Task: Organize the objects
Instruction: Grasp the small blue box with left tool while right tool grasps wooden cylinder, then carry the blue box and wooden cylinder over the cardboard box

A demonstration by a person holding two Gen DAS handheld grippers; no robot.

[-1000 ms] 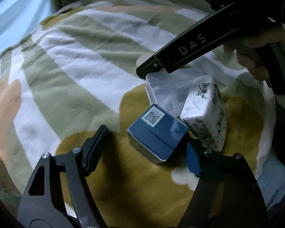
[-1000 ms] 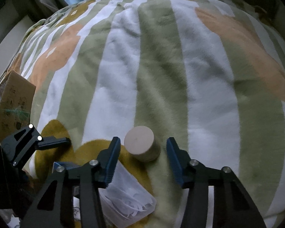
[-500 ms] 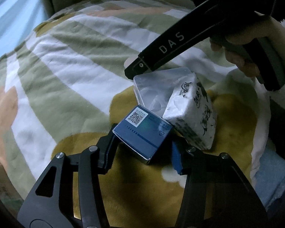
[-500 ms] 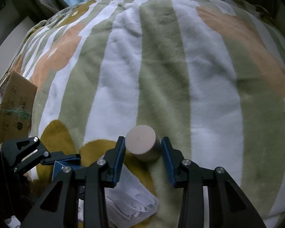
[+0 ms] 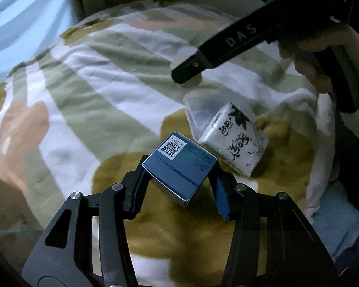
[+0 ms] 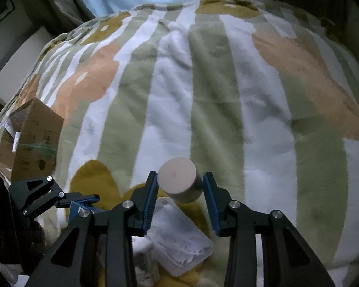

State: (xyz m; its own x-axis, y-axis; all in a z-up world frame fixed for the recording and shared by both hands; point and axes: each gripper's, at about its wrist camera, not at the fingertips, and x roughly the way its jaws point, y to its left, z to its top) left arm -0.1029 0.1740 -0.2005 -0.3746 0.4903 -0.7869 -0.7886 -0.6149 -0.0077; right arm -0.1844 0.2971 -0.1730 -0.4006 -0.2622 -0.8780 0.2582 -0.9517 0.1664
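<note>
The left gripper (image 5: 179, 186) is clamping a blue box (image 5: 179, 165) between its fingers (image 5: 221, 198), holding it above the striped blanket (image 5: 88, 91). Just beyond it a white tissue pack (image 5: 237, 141) is leaning against a clear case (image 5: 196, 110). The right gripper (image 6: 180, 191) is pinching a beige cylinder (image 6: 179, 179), lifted just over the case, with a cardboard box (image 6: 33, 141) sitting far left.

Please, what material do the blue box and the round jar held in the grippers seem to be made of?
The blue box looks like printed cardboard with a slight sheen: sharp folded edges and a white code label. The round jar seems to be matte plastic with a pale, smooth lid, though frosted glass is possible; the dim light leaves it open.
</note>
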